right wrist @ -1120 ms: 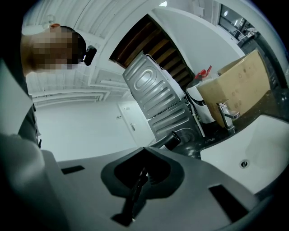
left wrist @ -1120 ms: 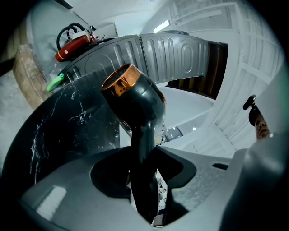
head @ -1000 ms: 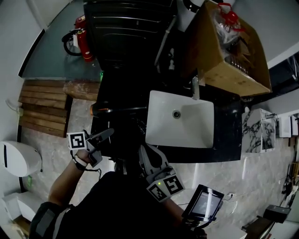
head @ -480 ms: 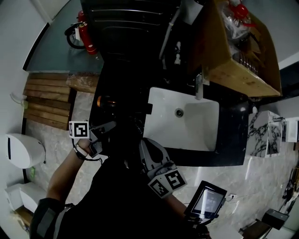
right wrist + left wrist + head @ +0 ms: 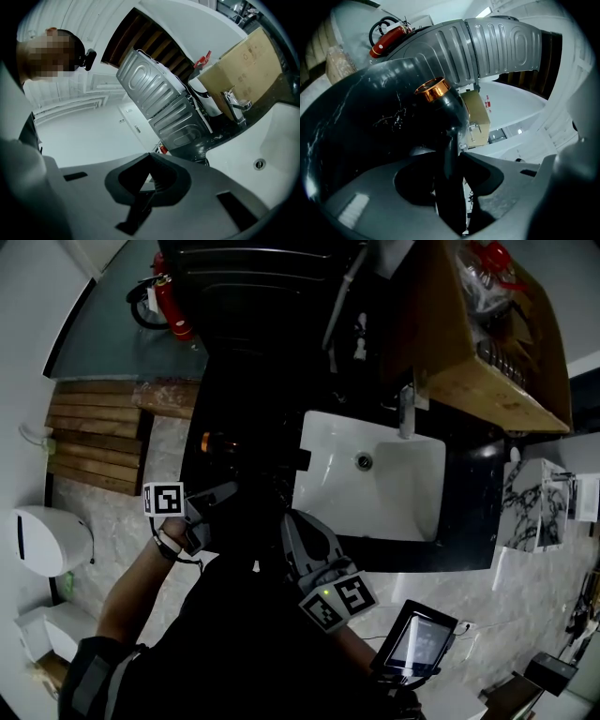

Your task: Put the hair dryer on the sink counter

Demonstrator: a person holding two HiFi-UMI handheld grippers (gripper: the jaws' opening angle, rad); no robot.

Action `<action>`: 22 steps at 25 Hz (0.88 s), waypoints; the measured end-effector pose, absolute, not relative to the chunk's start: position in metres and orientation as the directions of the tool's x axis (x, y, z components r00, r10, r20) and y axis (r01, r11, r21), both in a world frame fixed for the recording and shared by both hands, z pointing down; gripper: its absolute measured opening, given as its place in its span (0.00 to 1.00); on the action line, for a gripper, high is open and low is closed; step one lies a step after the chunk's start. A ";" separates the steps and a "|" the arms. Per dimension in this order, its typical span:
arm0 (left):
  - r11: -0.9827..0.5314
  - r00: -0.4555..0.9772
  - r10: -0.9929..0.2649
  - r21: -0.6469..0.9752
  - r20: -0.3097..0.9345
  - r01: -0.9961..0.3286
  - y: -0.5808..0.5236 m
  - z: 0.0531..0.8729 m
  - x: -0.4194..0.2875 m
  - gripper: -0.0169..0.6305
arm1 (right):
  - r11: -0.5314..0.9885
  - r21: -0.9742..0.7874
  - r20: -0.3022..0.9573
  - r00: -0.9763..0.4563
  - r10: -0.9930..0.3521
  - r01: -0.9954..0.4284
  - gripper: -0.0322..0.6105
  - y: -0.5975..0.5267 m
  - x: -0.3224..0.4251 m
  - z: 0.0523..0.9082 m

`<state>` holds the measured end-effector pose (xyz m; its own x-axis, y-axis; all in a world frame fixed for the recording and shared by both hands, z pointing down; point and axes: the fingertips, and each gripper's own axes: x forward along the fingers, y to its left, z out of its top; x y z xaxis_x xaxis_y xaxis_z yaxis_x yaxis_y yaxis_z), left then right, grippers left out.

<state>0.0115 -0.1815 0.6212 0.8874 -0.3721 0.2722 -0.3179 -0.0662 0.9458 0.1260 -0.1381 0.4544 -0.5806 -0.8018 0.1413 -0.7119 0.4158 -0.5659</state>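
A black hair dryer [image 5: 451, 111] with a copper ring [image 5: 433, 89] at its end hangs over the black marble sink counter [image 5: 351, 126]. Its handle runs down between the jaws of my left gripper [image 5: 452, 161], which is shut on it. In the head view the copper ring [image 5: 214, 440] shows above the counter's left part [image 5: 202, 470], left of the white sink [image 5: 314, 432], with the left gripper [image 5: 217, 495] just below it. My right gripper [image 5: 302, 542] sits near the counter's front edge, shut and empty, its tips [image 5: 150, 180] together.
A faucet [image 5: 406, 413] stands behind the sink, under a cardboard box [image 5: 478, 343]. A grey ribbed metal appliance [image 5: 497, 47] and a red fire extinguisher [image 5: 173, 310] are beyond the counter. A white toilet [image 5: 47, 540] is at the left, a tablet [image 5: 417, 643] by the person's side.
The left gripper and hair dryer have edged a little farther over the counter. The right gripper has hardly moved.
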 end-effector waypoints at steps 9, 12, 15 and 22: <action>-0.097 0.875 -0.348 0.915 0.338 -0.392 -0.181 0.628 0.012 0.29 | 0.402 -0.561 0.147 -0.565 -0.812 -0.724 0.04 -0.147 0.117 0.453; -0.098 0.871 -0.344 0.910 0.349 -0.403 -0.180 0.629 0.013 0.29 | 0.397 -0.564 0.151 -0.563 -0.812 -0.724 0.04 -0.149 0.113 0.455; -0.101 0.866 -0.346 0.903 0.362 -0.418 -0.180 0.630 0.012 0.29 | 0.395 -0.564 0.153 -0.562 -0.813 -0.725 0.04 -0.149 0.111 0.457; -0.110 0.849 -0.343 0.881 0.401 -0.460 -0.179 0.634 0.009 0.29 | 0.391 -0.571 0.152 -0.561 -0.814 -0.722 0.04 -0.148 0.108 0.457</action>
<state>0.0093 -0.1794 0.6336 0.8493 -0.3435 0.4008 -0.4602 -0.1099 0.8810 0.1076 -0.1482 0.4569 -0.5609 -0.8138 0.1522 -0.7222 0.3910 -0.5706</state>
